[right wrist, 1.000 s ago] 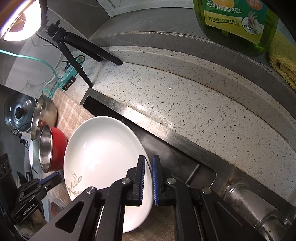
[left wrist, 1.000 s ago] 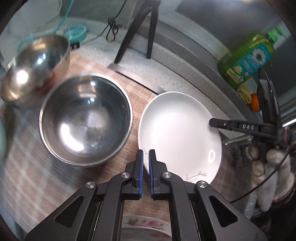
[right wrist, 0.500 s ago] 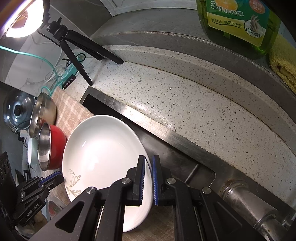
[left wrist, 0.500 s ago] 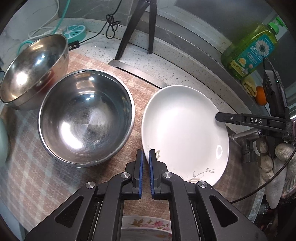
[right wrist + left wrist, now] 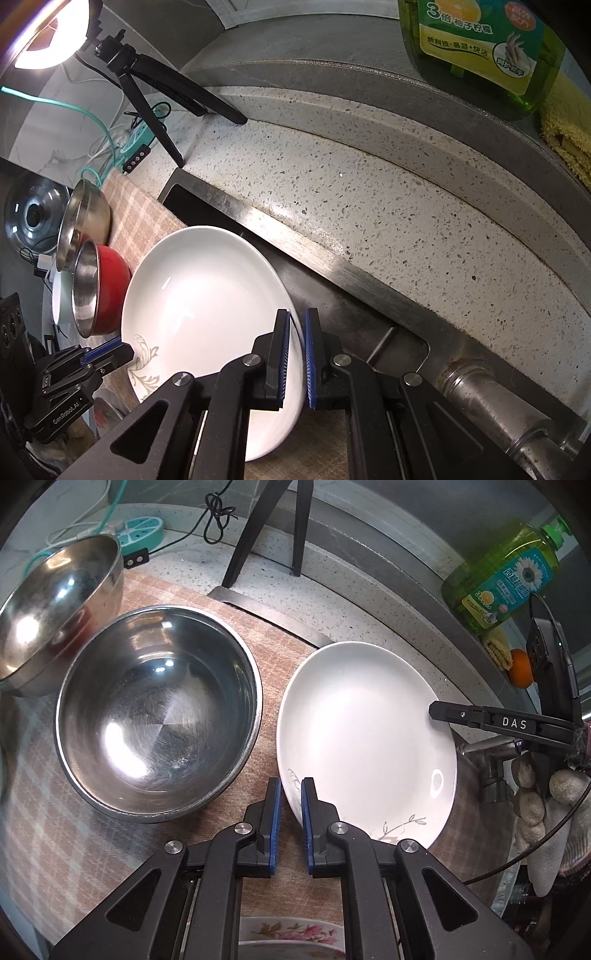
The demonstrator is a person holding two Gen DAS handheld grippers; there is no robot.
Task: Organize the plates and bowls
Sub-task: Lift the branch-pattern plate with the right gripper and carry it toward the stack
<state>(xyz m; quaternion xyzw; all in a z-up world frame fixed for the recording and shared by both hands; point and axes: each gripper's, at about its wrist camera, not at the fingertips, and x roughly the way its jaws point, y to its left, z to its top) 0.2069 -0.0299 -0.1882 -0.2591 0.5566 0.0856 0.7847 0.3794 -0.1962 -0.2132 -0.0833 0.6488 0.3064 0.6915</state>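
The right gripper [image 5: 295,325] was clamped on the rim of the white plate [image 5: 362,731], which sat over the checked cloth [image 5: 74,849], just beside the steel bowl [image 5: 159,709]. The left gripper [image 5: 290,794] had just been opening. Its jaws were slightly parted with the plate's opposite rim between them, and no pinch showed. A second bowl [image 5: 55,602] ran off the left edge. A floral dish [image 5: 291,930] lay mostly hidden under the left gripper. The bottle's [image 5: 480,48] top was cropped in the right view.
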